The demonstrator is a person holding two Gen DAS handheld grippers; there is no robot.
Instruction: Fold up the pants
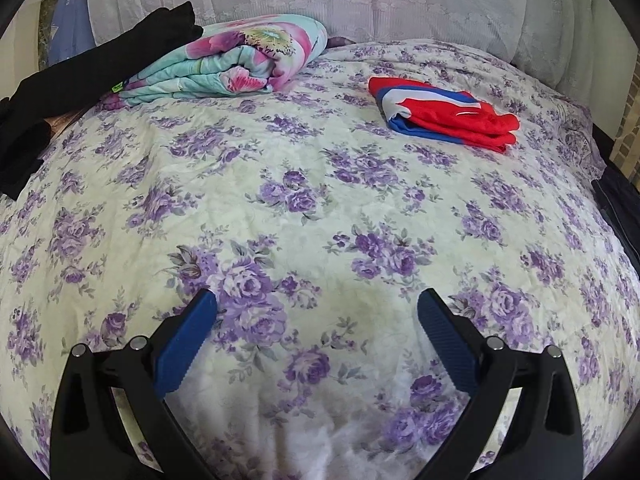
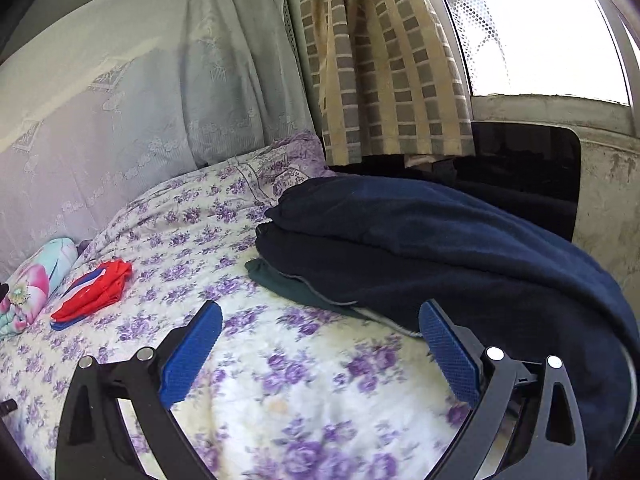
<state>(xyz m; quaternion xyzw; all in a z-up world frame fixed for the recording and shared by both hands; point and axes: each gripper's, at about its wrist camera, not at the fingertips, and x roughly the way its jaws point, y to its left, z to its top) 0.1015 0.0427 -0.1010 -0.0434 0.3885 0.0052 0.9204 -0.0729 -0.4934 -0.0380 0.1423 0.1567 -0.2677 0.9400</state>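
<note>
Dark navy pants (image 2: 432,240) lie in a loose heap at the right side of the bed, over a dark green garment (image 2: 296,286); their edge shows in the left wrist view as navy pants (image 1: 616,208) at far right. My right gripper (image 2: 320,312) is open above the bedspread, its right fingertip close to the heap's edge. My left gripper (image 1: 318,300) is open over bare bedspread, holding nothing. A folded red, white and blue garment (image 1: 444,114) lies further back, seen as the same red garment (image 2: 94,294) in the right wrist view.
The bed has a purple-flowered bedspread (image 1: 304,208). A rolled floral blanket (image 1: 232,60) and black clothing (image 1: 80,76) lie at back left. A lace-covered headboard (image 2: 120,120), checked curtain (image 2: 384,60) and window (image 2: 536,24) stand behind. A dark object (image 2: 528,160) sits beyond the pants.
</note>
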